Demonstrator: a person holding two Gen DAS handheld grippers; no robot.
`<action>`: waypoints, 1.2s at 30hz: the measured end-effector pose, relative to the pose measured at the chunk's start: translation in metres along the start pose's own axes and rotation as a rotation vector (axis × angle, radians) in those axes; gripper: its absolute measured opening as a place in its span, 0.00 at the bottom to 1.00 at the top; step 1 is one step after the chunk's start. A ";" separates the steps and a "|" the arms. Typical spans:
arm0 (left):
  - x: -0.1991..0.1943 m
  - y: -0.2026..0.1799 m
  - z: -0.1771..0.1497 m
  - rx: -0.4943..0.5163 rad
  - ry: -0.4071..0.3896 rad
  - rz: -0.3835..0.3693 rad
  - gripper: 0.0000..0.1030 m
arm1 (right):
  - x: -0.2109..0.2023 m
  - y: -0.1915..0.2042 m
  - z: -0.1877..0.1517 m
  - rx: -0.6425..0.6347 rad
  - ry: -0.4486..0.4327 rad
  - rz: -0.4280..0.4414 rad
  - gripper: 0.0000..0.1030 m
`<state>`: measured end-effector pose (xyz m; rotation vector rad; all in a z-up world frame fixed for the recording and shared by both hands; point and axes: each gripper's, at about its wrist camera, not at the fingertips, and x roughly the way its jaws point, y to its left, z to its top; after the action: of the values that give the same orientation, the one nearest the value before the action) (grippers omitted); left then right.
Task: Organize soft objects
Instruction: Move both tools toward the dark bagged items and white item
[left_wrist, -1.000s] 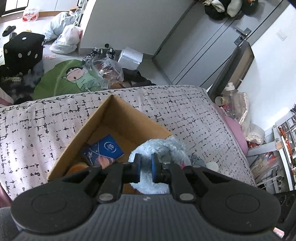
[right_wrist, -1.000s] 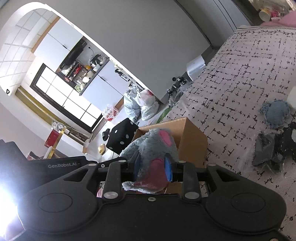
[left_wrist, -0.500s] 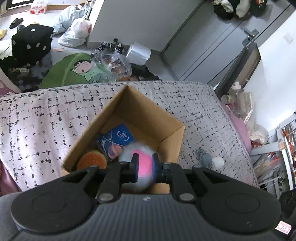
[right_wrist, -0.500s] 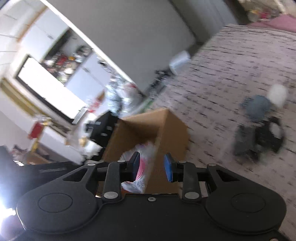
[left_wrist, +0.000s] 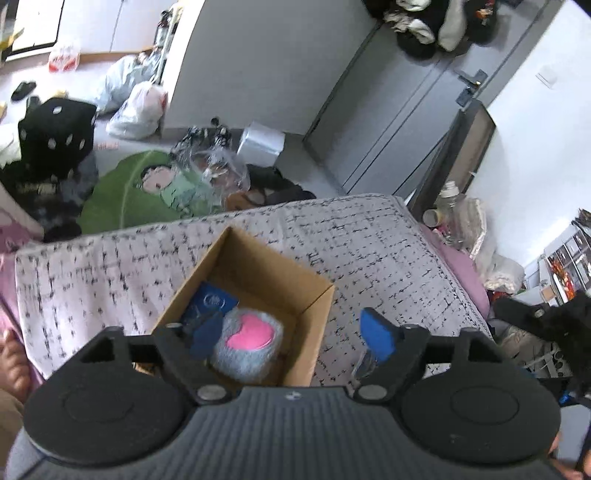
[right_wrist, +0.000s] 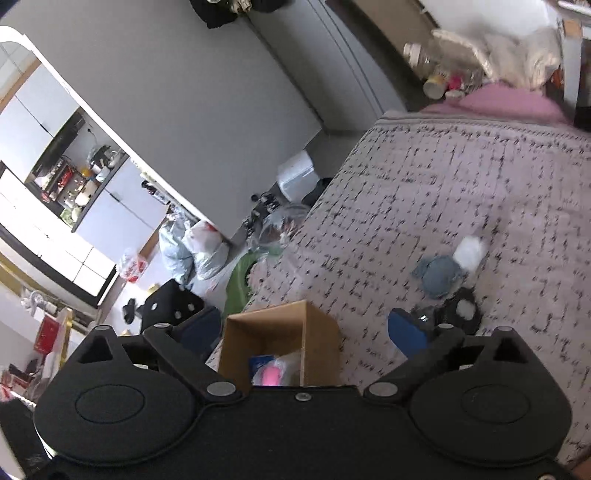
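Left gripper (left_wrist: 291, 336) hangs over the box (left_wrist: 314, 325), fingers spread wide and holding nothing. The grey-pink plush (left_wrist: 245, 347) lies inside the box beside a blue packet (left_wrist: 212, 301). Right gripper (right_wrist: 306, 336) is likewise spread, empty, above the box (right_wrist: 321, 332); small plushes (right_wrist: 441, 275) lie on the bedspread (right_wrist: 461, 184).

Bright daylight, soft shadows; my views bend hard at edges, bed (right_wrist: 461, 192) smeared w/ motion blur.

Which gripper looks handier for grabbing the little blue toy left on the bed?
Probably the right gripper: open, with the blue toy just ahead. The left gripper faces the box.
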<state>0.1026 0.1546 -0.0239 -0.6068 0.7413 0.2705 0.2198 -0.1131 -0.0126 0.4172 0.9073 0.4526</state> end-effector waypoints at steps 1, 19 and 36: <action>-0.001 -0.004 0.001 0.011 0.004 -0.004 0.80 | 0.001 -0.008 0.002 0.001 0.002 -0.002 0.95; 0.018 -0.073 -0.028 0.058 0.024 -0.057 0.88 | -0.030 -0.094 0.015 -0.019 -0.004 -0.037 0.95; 0.078 -0.115 -0.060 0.147 0.106 -0.012 0.88 | 0.017 -0.162 0.011 0.077 0.023 -0.030 0.94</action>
<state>0.1752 0.0282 -0.0647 -0.4881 0.8518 0.1722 0.2695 -0.2404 -0.1026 0.4693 0.9543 0.3966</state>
